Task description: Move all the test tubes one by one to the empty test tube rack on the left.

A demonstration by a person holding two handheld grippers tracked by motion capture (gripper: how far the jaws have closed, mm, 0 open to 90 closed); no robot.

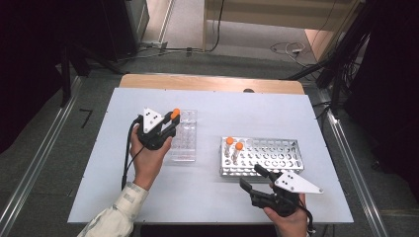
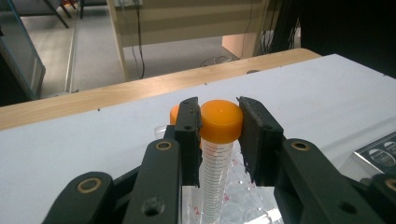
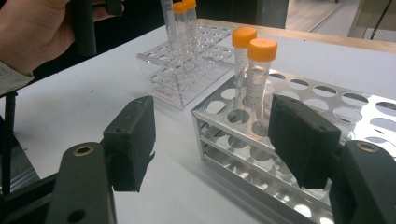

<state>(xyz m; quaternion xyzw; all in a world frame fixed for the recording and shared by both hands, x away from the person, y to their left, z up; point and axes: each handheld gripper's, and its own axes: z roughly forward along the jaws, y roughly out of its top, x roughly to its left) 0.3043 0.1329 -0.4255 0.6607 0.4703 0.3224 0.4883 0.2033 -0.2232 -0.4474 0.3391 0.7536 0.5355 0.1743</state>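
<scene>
The left tool [image 1: 167,122] is clamped on a tube [image 2: 215,154] with an orange cap [image 2: 221,120]; its jaws press the cap from both sides, as the left gripper view shows. The tube hangs upright, its long axis vertical, directly over the clear plastic rack [image 1: 184,143], which lies on the white tabletop [image 1: 217,197] at about 9 o'clock from the metal rack [image 1: 262,157]. A second orange-capped tube [image 3: 176,21] stands just beside the held one in the same clear rack. Whether the tube bottom already sits in a hole I cannot tell. The metal rack holds two capped tubes [image 1: 233,148] at its left end, and it lies at about 3 o'clock from the left tool. The right tool [image 1: 257,177] rests with its jaws apart and nothing between them, just at 6 o'clock of the metal rack, so it is the nearer one to that rack, while the held tube is well apart from it.
</scene>
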